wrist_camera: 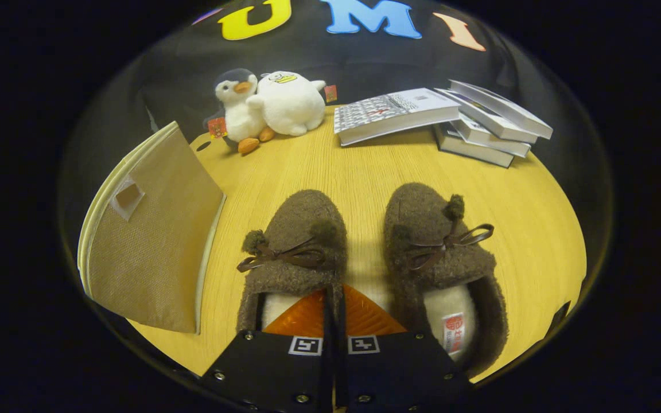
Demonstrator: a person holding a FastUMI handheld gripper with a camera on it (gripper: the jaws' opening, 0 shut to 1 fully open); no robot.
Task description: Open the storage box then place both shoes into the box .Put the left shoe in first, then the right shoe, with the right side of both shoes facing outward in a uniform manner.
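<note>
Two brown fuzzy slippers with bows and pompoms lie side by side on the wooden table, toes pointing away from me. The left shoe is directly ahead of my gripper. The fingers are closed together over the right side wall of that shoe's opening, with the fuzzy rim pinched between them. The right shoe lies just to the right of the fingers, untouched, its pale lining and label showing. A beige fabric storage box stands to the left of the shoes. Its panel with a small pull tab faces me, and its inside is hidden.
Two plush toys, a penguin and a white duck, sit at the table's far edge. A stack of books lies at the far right, with one more book leaning on it. Bare wood lies between the shoes and these.
</note>
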